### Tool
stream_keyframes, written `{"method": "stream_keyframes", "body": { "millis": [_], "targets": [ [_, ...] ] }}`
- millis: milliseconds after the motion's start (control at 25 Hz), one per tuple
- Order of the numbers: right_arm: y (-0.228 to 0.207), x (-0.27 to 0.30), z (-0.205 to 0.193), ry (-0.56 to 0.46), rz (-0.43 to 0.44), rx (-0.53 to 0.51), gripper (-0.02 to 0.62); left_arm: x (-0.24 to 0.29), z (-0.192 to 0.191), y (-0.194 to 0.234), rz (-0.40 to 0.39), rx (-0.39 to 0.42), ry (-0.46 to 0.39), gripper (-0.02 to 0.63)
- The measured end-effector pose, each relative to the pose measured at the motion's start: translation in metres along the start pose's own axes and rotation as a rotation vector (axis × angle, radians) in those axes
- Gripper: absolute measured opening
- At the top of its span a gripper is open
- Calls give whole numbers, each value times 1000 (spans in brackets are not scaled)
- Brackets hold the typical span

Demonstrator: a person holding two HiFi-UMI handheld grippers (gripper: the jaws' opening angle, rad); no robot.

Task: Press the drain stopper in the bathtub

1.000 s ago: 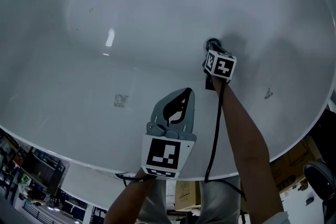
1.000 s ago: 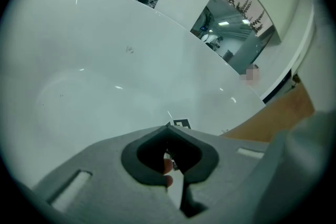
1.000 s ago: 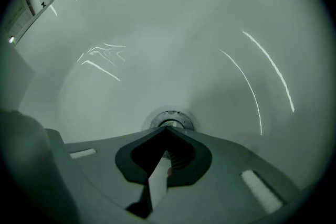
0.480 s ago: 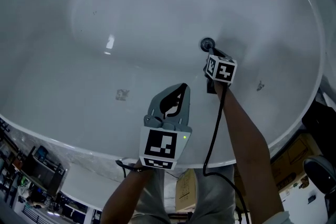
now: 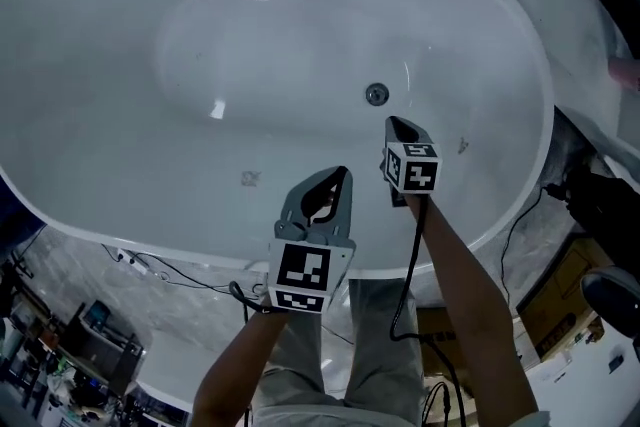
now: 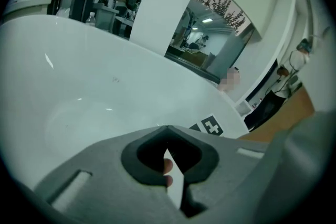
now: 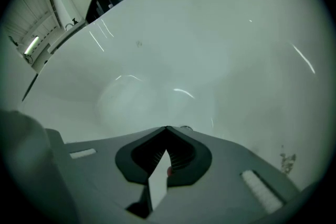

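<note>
Metal drain stopper [image 5: 376, 94] — just ahead of right gripper [image 5: 399, 124], apart.

Left hand-held gripper [image 5: 340, 175] and right hand-held gripper [image 5: 397, 123]: grey plastic, tapering jaws lined in black, each with a white cube [image 5: 303, 276] of black square markers. A black cable [image 5: 412, 245] trails from the right one toward six o'clock. The person wears pale grey trousers [image 5: 322, 355].

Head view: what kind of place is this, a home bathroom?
Probably a lab or workshop, not a home: the bathtub stands freestanding, with loose cables, a cardboard box and cluttered shelves around it.
</note>
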State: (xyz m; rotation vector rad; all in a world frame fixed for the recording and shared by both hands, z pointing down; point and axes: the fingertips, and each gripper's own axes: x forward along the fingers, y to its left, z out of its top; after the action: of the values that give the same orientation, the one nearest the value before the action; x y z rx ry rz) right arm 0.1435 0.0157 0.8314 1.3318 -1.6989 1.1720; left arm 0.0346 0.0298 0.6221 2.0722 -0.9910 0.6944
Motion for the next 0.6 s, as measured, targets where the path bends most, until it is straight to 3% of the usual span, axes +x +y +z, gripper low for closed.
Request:
{"method": "stream_keyframes", "body": {
  "millis": [320, 600],
  "targets": [
    [4, -95, 41, -103, 53, -17, 3, -19, 34, -53, -32, 46, 1, -1],
    [56, -208, 103, -264, 152, -96, 3, -77, 83, -83, -40, 59, -47, -1]
  ]
}}
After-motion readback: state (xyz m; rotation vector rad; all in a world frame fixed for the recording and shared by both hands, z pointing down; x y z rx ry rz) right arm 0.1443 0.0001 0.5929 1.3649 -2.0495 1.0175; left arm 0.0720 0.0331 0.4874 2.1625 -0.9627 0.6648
